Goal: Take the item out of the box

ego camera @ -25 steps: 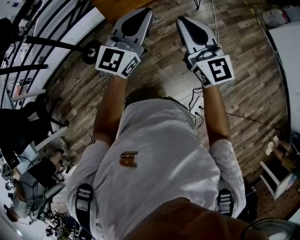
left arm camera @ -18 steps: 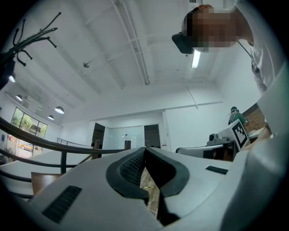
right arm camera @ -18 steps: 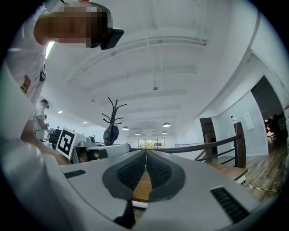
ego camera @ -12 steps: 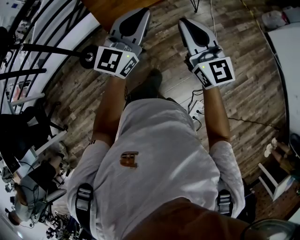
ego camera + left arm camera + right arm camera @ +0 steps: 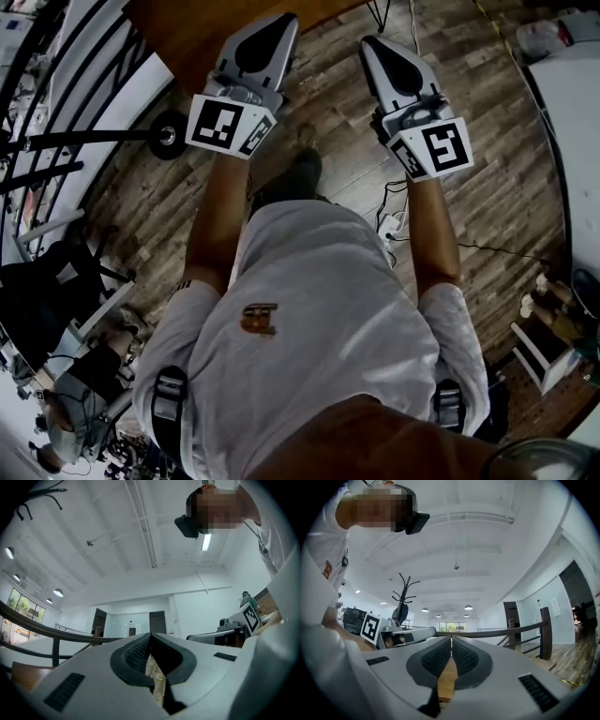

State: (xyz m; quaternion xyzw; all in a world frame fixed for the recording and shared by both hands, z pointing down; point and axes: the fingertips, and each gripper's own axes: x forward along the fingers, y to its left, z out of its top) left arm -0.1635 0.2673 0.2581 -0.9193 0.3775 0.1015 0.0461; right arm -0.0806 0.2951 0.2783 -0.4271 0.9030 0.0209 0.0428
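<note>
No box or item shows in any view. In the head view both grippers are held out in front of the person's white shirt (image 5: 309, 309), above the wood-plank floor (image 5: 328, 122). The left gripper (image 5: 277, 22) has its jaws together with nothing between them, and its marker cube (image 5: 228, 126) sits at the wrist. The right gripper (image 5: 371, 43) is shut and empty too. In the left gripper view the left gripper (image 5: 150, 638) points up toward the ceiling with its pads meeting. The right gripper view shows the right gripper (image 5: 451, 640) with its pads closed in the same way.
A brown tabletop (image 5: 187, 28) lies just beyond the gripper tips. Dark railing bars (image 5: 66, 141) and a caster wheel (image 5: 167, 136) are at the left. A white table (image 5: 577, 103) stands at the right. A power strip with cables (image 5: 389, 225) lies on the floor.
The view has shifted, so more of the brown tabletop shows at the top. A dark shoe has come into sight below the grippers. Both grippers stay shut and side by side.
</note>
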